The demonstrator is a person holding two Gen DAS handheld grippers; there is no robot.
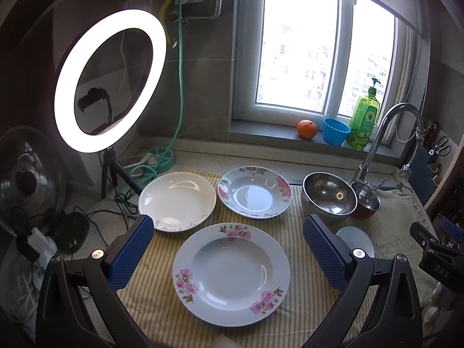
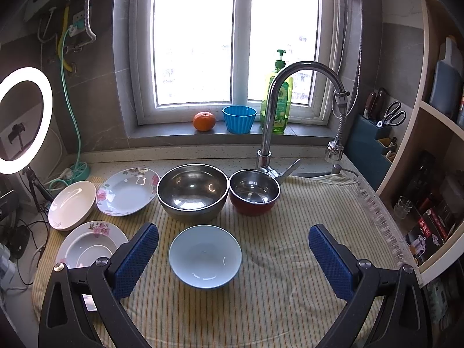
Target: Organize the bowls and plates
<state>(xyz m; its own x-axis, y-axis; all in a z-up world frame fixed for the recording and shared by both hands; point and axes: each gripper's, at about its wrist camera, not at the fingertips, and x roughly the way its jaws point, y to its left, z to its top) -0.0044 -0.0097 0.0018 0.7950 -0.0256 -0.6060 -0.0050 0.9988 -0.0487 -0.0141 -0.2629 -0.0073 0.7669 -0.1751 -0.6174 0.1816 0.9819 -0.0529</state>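
- The left gripper (image 1: pixel 229 249) gaped wide, empty, above the nearest floral plate (image 1: pixel 231 274) on the striped cloth (image 2: pixel 290 261).
- The right gripper (image 2: pixel 233 256) hung equally wide, empty, over the pale blue bowl (image 2: pixel 205 256) on that cloth.
- Behind that bowl stood the large steel bowl (image 2: pixel 192 191), touching the red-sided bowl (image 2: pixel 254 192).

Glossy glazed plates (image 1: pixel 232 272), shiny steel bowl (image 2: pixel 192 192), woven striped cloth (image 2: pixel 290 275)
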